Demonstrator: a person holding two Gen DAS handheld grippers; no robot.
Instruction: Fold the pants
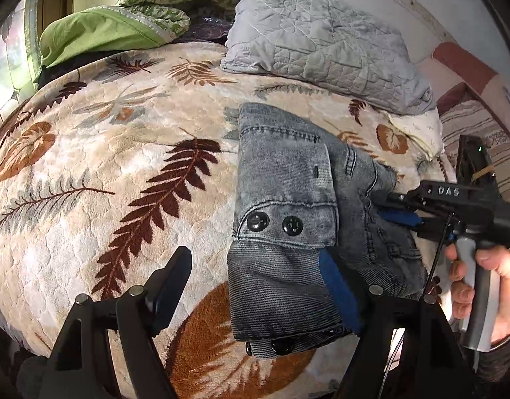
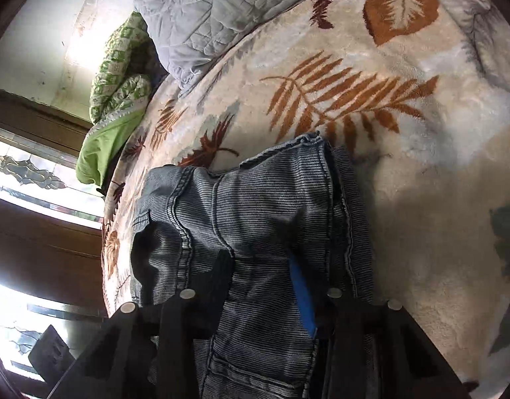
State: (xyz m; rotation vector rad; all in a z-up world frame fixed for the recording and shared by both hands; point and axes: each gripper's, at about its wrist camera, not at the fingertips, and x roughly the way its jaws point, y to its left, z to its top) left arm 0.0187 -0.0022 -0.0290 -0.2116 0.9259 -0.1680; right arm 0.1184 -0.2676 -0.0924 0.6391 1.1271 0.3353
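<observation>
Pants (image 1: 288,199): folded denim bundle on the leaf-print blanket (image 1: 122,173), near the grey quilted pillow (image 1: 321,40).
Left gripper (image 1: 255,286): jaws spread wide, 1 blue pad under the bundle's edge, not clamping.
Right gripper (image 2: 261,282): jaws parted, denim between them, grip unclear.

Hidden and cut-off parts around the folded pants

The pants (image 2: 255,232) run off the bottom edge in the right wrist view; the left gripper (image 1: 255,282) has 1 blue finger (image 1: 338,289) partly tucked behind denim; the hand (image 1: 487,286) is cropped at the frame's right.
</observation>
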